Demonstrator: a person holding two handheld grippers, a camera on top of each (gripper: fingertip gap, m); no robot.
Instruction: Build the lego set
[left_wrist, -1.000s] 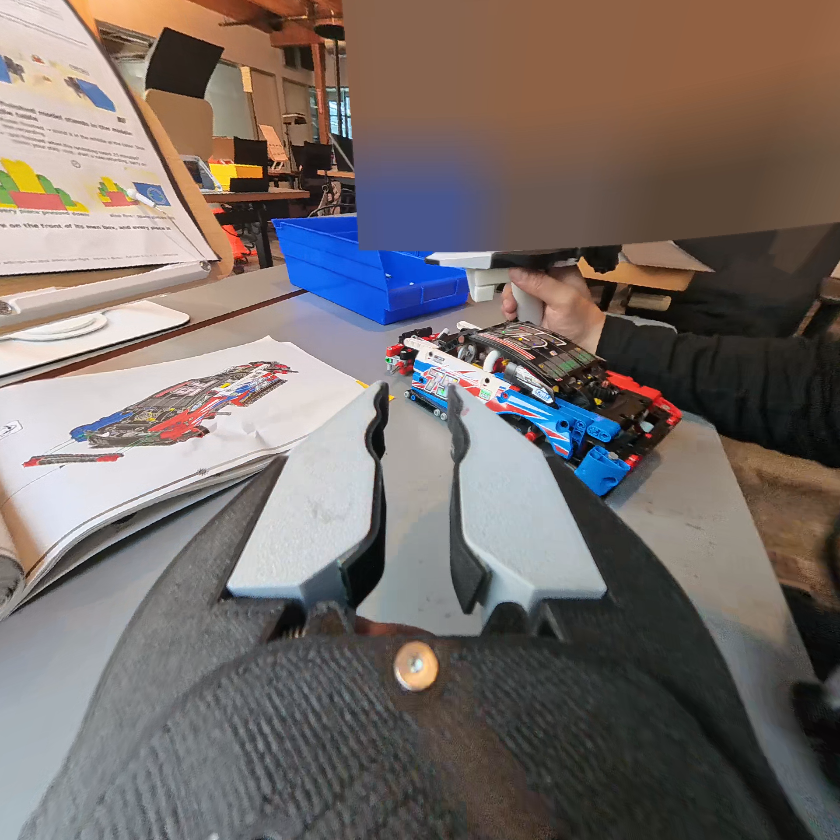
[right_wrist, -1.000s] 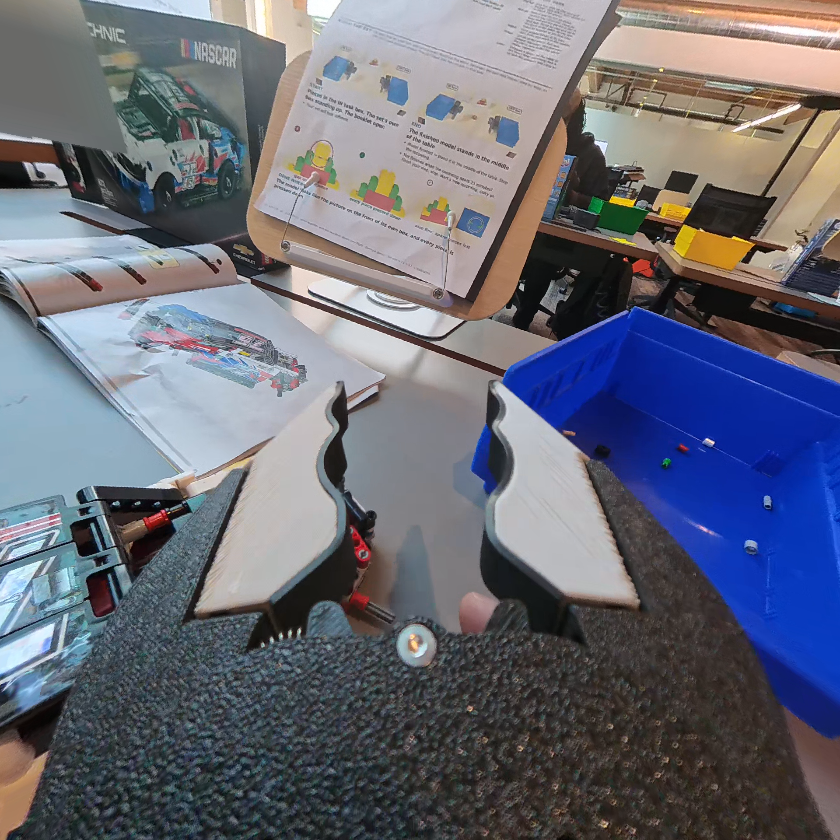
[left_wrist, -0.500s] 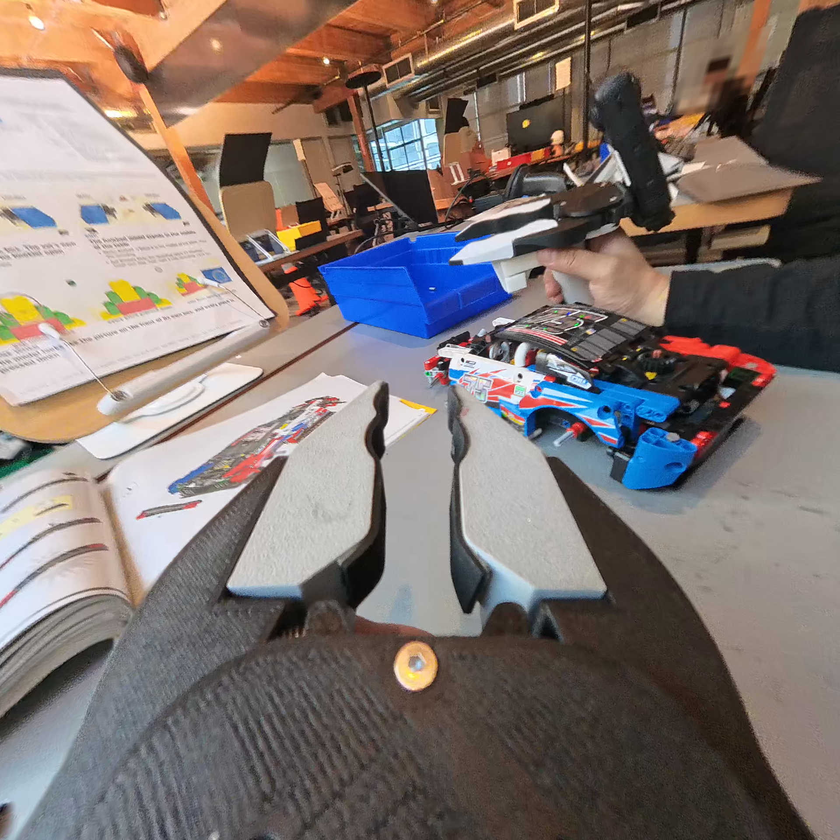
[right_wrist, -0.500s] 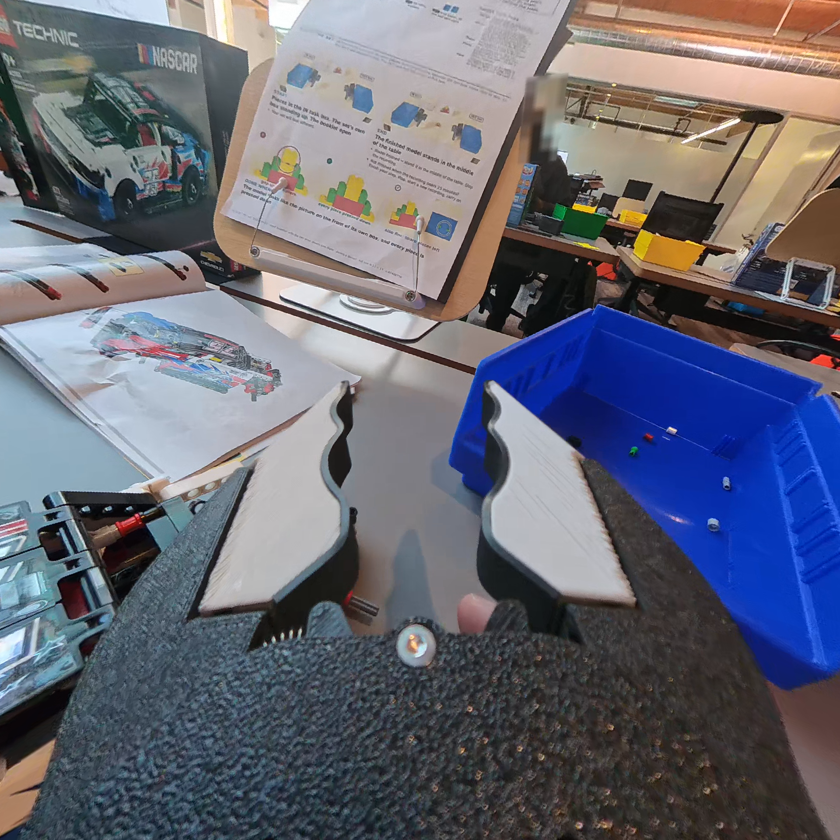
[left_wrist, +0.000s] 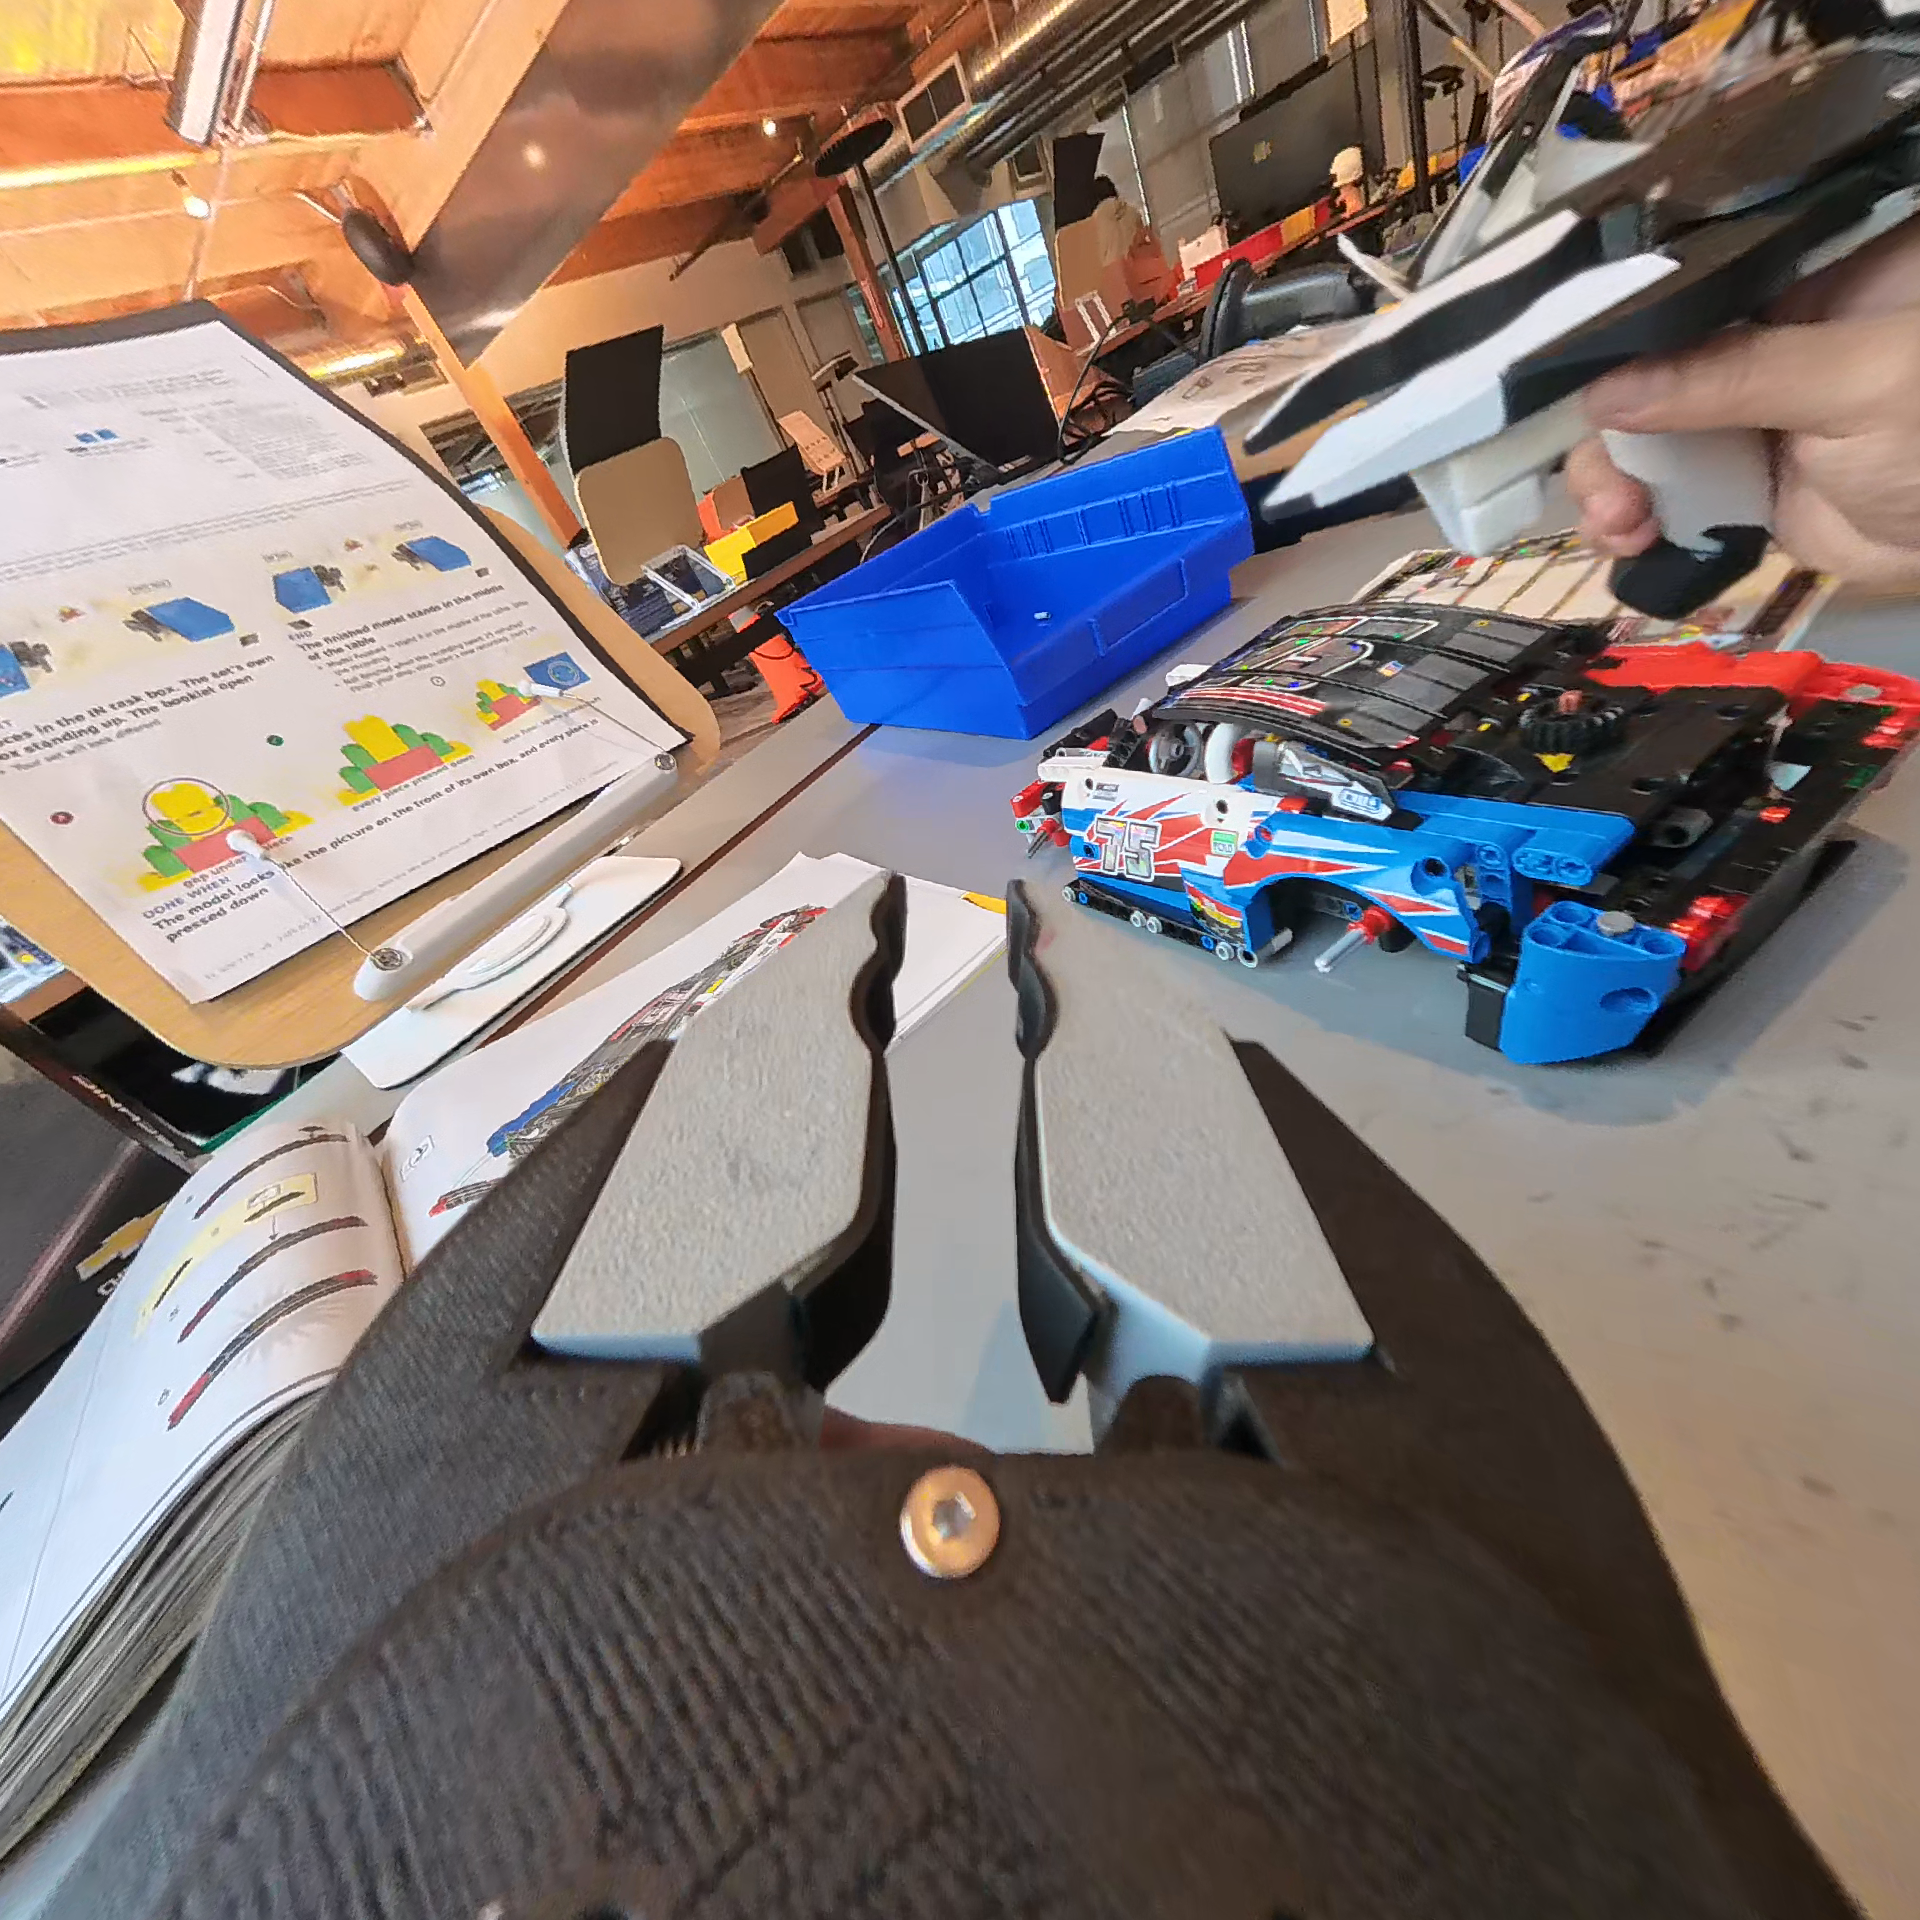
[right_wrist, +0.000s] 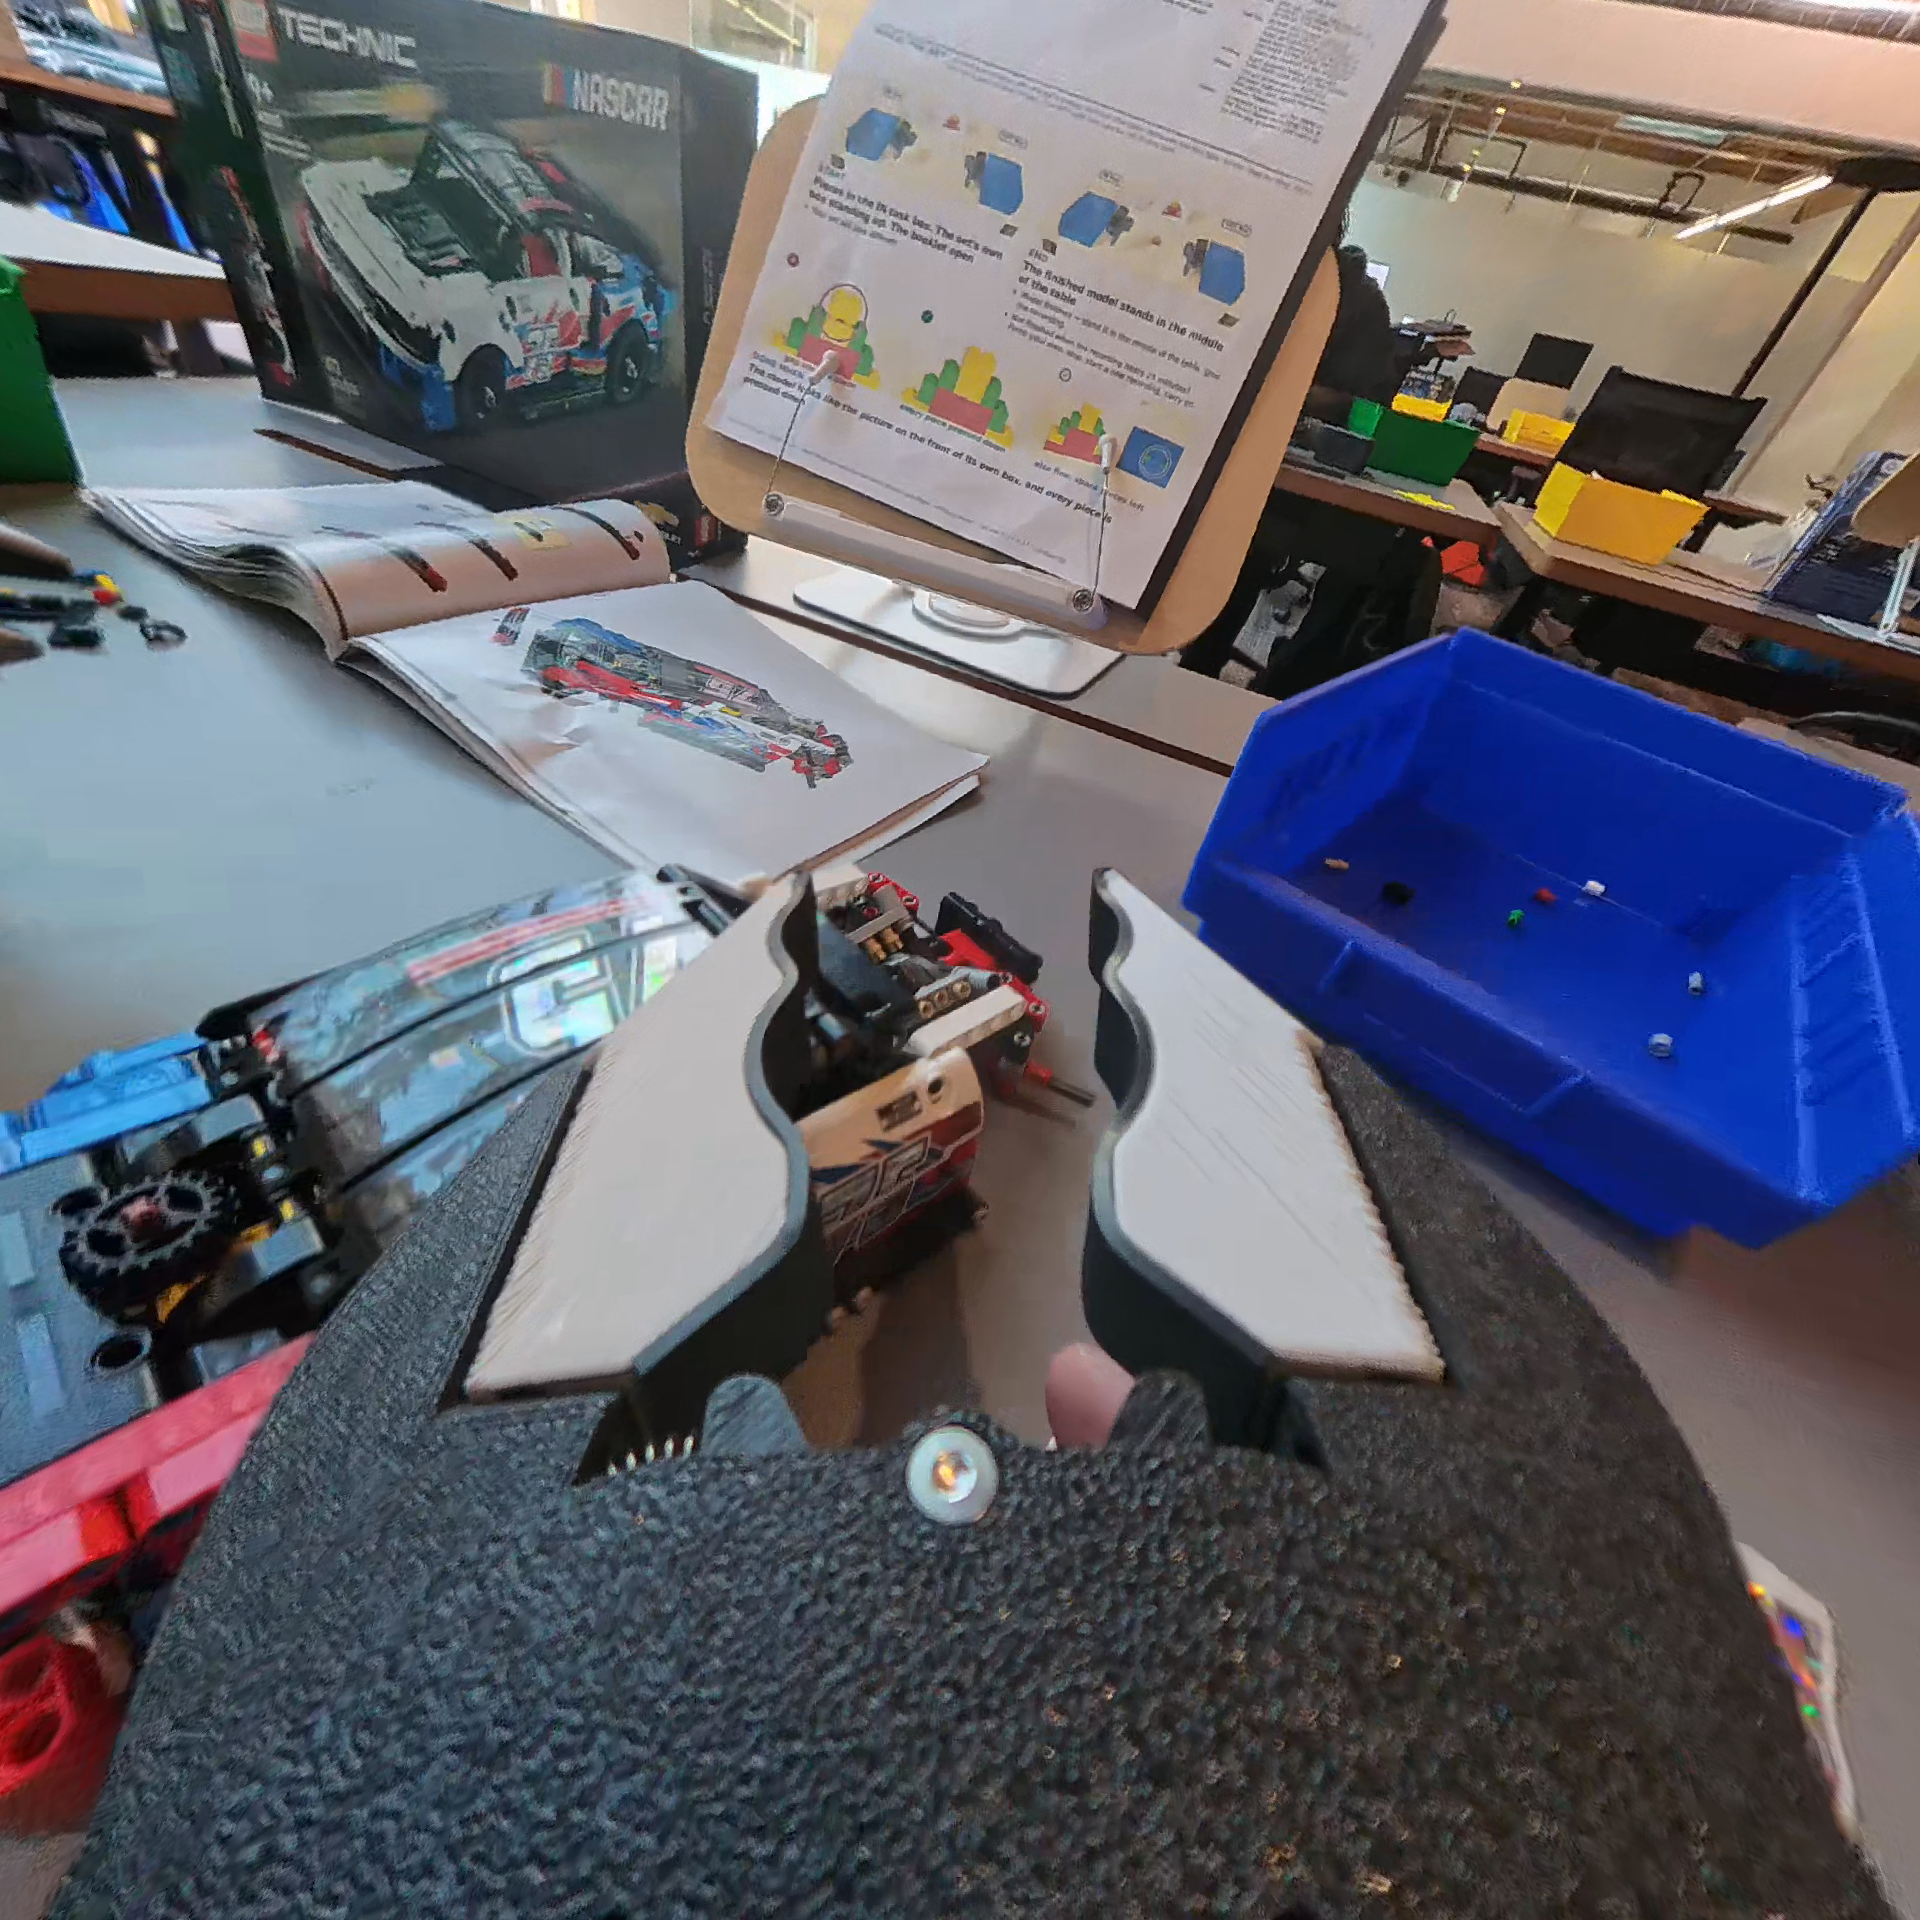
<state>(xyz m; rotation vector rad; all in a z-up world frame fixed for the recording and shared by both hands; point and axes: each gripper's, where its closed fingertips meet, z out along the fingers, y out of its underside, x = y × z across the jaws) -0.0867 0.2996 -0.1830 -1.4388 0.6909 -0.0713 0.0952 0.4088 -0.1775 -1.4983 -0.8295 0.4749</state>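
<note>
Grey left claw (left_wrist: 954, 914) narrowly parted, empty; right claw (right_wrist: 951, 914) wide, empty.

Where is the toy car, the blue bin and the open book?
toy car (left_wrist: 1351, 831): left wrist view, on its blue and white side panel.
blue bin (right_wrist: 1621, 1132): right wrist view, on its near front wall.
open book (right_wrist: 644, 748): right wrist view, on the right-hand page with the car drawing.
</note>
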